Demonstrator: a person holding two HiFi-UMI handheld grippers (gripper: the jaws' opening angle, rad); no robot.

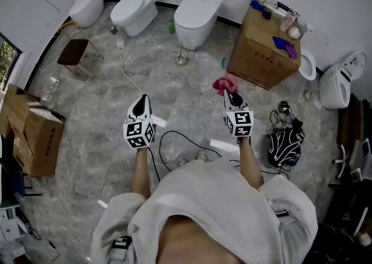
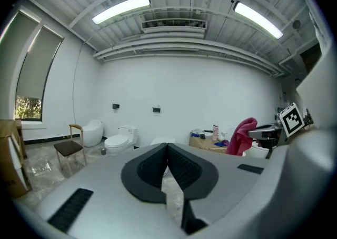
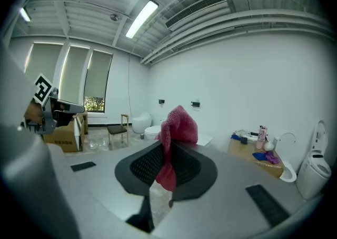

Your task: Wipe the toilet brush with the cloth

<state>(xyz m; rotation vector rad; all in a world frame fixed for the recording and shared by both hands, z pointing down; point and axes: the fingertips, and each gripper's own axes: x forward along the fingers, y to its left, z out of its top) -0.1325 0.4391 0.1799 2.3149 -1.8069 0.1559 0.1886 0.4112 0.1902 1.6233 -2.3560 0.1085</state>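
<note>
Pinching only a fold of the cloth (image 3: 177, 126), the right gripper (image 1: 231, 97) may drop it; the left gripper (image 2: 167, 155) has its jaws together, empty.

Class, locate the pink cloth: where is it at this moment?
The pink cloth is pinched in the right gripper, right of centre in the head view. It is held over the floor, near the cardboard box.

Pink knit cloth (image 3: 178, 125) bunched upright, clamped between right gripper (image 3: 166, 146) fingers (image 3: 146, 164).
</note>
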